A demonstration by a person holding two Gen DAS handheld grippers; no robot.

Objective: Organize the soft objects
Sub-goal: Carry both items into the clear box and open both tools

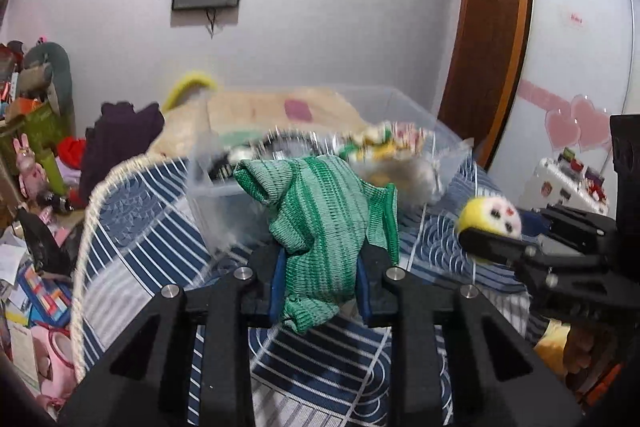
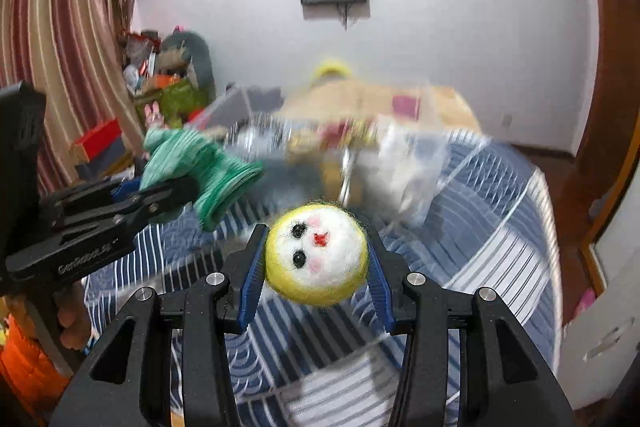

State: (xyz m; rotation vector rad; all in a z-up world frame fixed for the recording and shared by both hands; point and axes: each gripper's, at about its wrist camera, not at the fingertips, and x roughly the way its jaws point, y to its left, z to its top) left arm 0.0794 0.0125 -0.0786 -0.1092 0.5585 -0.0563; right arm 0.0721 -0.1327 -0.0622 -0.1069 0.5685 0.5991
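Observation:
My left gripper (image 1: 320, 267) is shut on a green knitted sock (image 1: 320, 223), held above the bed; it also shows in the right wrist view (image 2: 192, 171). My right gripper (image 2: 316, 263) is shut on a yellow and white felt ball with a face (image 2: 316, 255), which also shows at the right of the left wrist view (image 1: 490, 217). A clear plastic bin (image 1: 400, 107) holding several soft items stands on the bed just beyond both grippers; it is blurred in both views (image 2: 400, 163).
The bed has a blue and white striped cover (image 1: 140, 227). A beige pillow (image 1: 256, 111) lies behind the bin. Cluttered toys and boxes (image 1: 32, 131) stand at the left. A wooden door frame (image 1: 488, 27) and wardrobe are at the right.

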